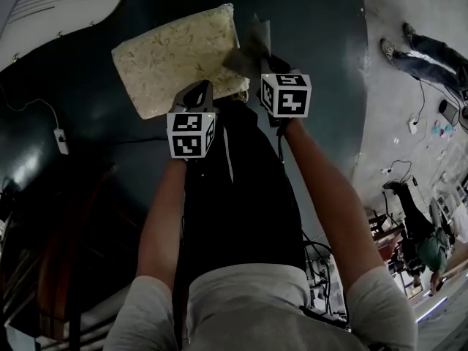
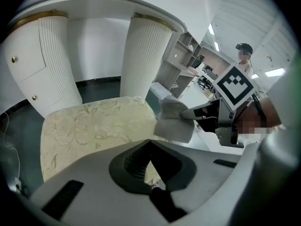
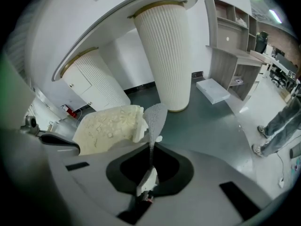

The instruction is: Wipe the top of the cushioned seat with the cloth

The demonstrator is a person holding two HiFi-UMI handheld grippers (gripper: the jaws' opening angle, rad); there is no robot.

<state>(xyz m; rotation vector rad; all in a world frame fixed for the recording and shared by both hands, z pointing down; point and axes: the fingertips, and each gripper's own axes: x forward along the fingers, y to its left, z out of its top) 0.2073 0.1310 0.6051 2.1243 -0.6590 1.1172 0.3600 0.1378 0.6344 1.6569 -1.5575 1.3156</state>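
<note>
The cushioned seat [image 1: 179, 57] is a cream floral pad standing on a dark floor. In the left gripper view the seat [image 2: 89, 128] spreads out just ahead of the jaws. My right gripper [image 1: 265, 63] is shut on a grey cloth [image 1: 252, 46], holding it at the seat's right edge. Seen edge-on, the cloth [image 3: 154, 119] rises from the right gripper [image 3: 151, 147], with the seat [image 3: 108, 126] to its left. My left gripper [image 1: 199, 92] hovers over the seat's near edge. The left gripper [image 2: 150, 141] is shut with nothing in it, and the cloth [image 2: 173, 121] shows to its right.
Two white fluted columns [image 2: 143, 55] [image 2: 56, 60] stand behind the seat under a curved white top. A power strip with its cable [image 1: 61, 141] lies on the floor at the left. Other people [image 1: 424, 57] stand at the right, and a flat white box [image 3: 212, 89] lies by shelving [image 3: 235, 41].
</note>
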